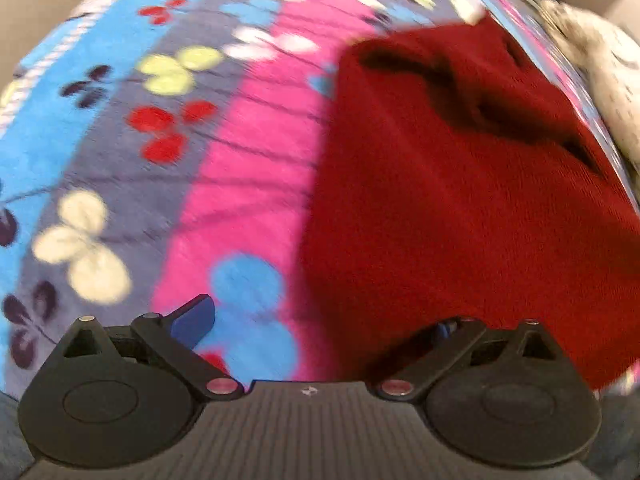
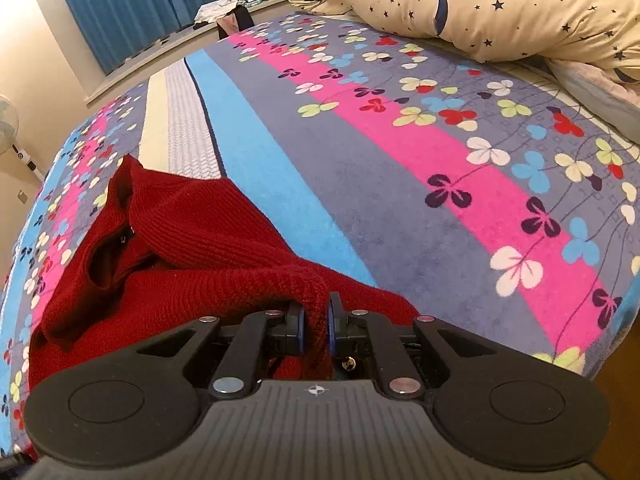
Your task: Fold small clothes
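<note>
A dark red knitted sweater (image 2: 192, 240) lies crumpled on a flower-patterned bedspread (image 2: 400, 152). My right gripper (image 2: 316, 312) is shut on a ribbed edge of the sweater, with the knit bunched between its blue pads. In the left wrist view the sweater (image 1: 460, 200) fills the right half, over the bedspread (image 1: 160, 160). My left gripper (image 1: 320, 320) is open wide. Its left blue finger (image 1: 192, 316) is over the bedspread, and its right finger is mostly hidden under the sweater's near edge. This view is blurred.
A cream star-printed duvet (image 2: 500, 4) is heaped at the far right of the bed, also seen in the left wrist view (image 1: 600, 80). Blue curtains (image 2: 132, 0) hang beyond. A white fan (image 2: 8, 124) stands at left. The bed's edge drops off at right.
</note>
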{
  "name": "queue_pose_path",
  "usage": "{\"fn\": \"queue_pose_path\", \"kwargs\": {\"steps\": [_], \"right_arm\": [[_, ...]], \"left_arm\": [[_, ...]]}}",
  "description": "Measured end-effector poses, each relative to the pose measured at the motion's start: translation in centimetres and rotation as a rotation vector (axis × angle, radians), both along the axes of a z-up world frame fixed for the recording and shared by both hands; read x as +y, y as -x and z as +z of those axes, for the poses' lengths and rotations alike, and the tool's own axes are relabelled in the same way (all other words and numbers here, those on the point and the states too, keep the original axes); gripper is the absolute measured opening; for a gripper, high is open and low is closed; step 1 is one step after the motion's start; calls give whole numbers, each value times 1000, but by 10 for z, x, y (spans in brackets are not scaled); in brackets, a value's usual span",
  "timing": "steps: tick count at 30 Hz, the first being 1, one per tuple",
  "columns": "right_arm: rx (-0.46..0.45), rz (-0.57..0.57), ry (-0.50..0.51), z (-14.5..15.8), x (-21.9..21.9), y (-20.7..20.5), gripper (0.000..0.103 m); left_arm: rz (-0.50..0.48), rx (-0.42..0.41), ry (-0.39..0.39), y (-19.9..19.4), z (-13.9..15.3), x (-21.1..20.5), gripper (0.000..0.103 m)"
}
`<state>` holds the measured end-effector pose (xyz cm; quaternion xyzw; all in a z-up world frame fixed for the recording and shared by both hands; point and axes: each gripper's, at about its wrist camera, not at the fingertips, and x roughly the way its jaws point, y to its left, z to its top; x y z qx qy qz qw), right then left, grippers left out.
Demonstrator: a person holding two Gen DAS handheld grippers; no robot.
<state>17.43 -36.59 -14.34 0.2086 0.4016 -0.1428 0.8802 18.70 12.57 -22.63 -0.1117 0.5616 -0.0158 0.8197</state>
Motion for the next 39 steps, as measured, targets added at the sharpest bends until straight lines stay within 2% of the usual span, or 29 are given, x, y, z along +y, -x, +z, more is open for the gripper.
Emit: {"fn": "queue_pose_path", "kwargs": {"steps": [1,2,3,4,5,6,9,11,13,15,17,18,19,20,21,22,23,24,25,26,30,33,36,38,39], "right_arm": [[3,-1,1,0,1,-1,11],[7,-3,1,-1,1,-1,11],[10,-3,3,-2,2,-1,11],[13,2,7,-3,3,0,11],[15,12,10,-4,5,3,11],[16,20,10,-3,7,6,11],[-6,61,-11,8,12,22,10],[-34,105,16,18,19,39,10],[-12,114,53,14,23,56,10],[49,105,39,-7,18,67,10],[148,77,-47,-44,7,74,10],[194,96,-51,-59,8,74,10],[238,119,-34,-73,12,74,12],[282,133,-24,-83,15,74,14],[318,136,-23,-87,15,74,18],[324,134,-22,-86,14,76,20],[308,141,-28,-78,11,81,31],[307,144,-24,-71,7,83,37],[306,141,-2,-62,3,87,51],[300,128,37,-52,0,91,61],[167,147,164,-24,-4,89,70],[90,223,198,-24,10,55,80],[75,314,282,-43,31,9,84],[136,394,345,-65,45,-26,83],[179,449,354,-75,49,-39,79]], "left_arm": [[-21,-8,-23,3,-1,-6,78],[-47,-34,-70,6,0,-11,40],[-53,-55,-135,9,1,-14,22],[-17,-55,-99,10,3,-5,9],[39,-51,-56,10,9,5,8],[63,-68,-69,10,17,10,8],[26,-213,-144,25,74,20,8],[2,-290,-166,41,111,27,8],[-15,-300,-182,52,124,31,8],[-40,-237,-214,61,107,32,8],[-68,-162,-240,66,78,29,9],[-87,-107,-263,65,58,26,10],[-91,-63,-272,63,43,25,18],[-94,-27,-281,63,34,24,32],[-90,-9,-325,63,30,20,40],[-92,-23,-360,67,33,20,60],[-97,-45,-383,73,42,20,78],[-96,-71,-396,76,52,22,84],[-94,-102,-405,78,63,24,90],[-96,-135,-409,80,77,26,91],[-135,-263,-346,63,116,2,102],[-245,-349,-247,32,130,-49,103],[-407,-352,-173,-8,116,-115,103],[-506,-325,-213,-36,89,-159,103],[-544,-297,-245,-51,73,-178,103]]}}
